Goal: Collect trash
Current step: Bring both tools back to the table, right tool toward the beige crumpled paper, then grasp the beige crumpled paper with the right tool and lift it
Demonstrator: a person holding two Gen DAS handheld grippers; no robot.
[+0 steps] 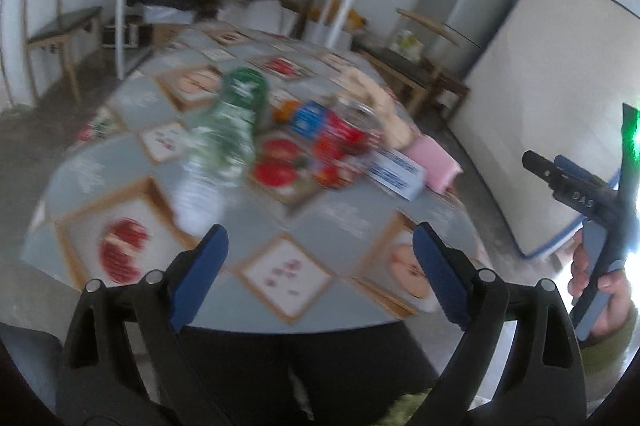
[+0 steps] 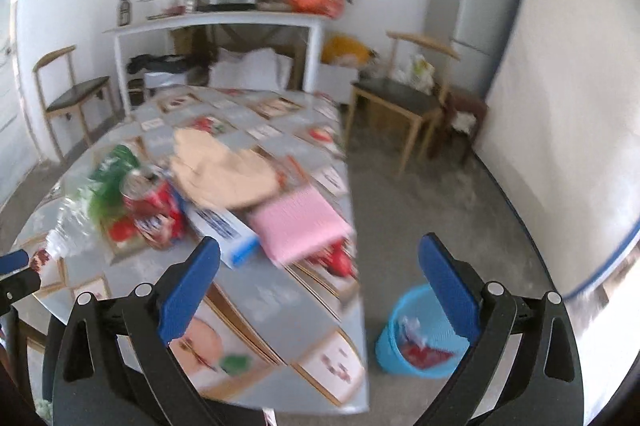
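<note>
Trash lies in a blurred heap on the patterned tablecloth (image 1: pixel 340 218): a clear plastic bottle with a green label (image 1: pixel 224 134), a red can (image 1: pixel 344 134), a white and blue box (image 1: pixel 396 172), a pink pack (image 1: pixel 434 162) and a beige crumpled piece (image 1: pixel 384 106). My left gripper (image 1: pixel 320 266) is open over the table's near end, nothing between its blue pads. My right gripper (image 2: pixel 320 286) is open and empty, above the table edge (image 2: pixel 360 306) and the blue bin (image 2: pixel 416 338). That view also shows the bottle (image 2: pixel 92 202), can (image 2: pixel 154 210), box (image 2: pixel 224 230), pink pack (image 2: pixel 300 222) and beige piece (image 2: pixel 224 174).
The blue bin on the floor right of the table holds red and white scraps. Wooden chairs (image 2: pixel 404 94) stand right and left (image 2: pixel 68 94). A white shelf table (image 2: pixel 216 26) with clutter, a grey fridge (image 2: pixel 472 10) and a leaning white board (image 2: pixel 560 106) line the walls.
</note>
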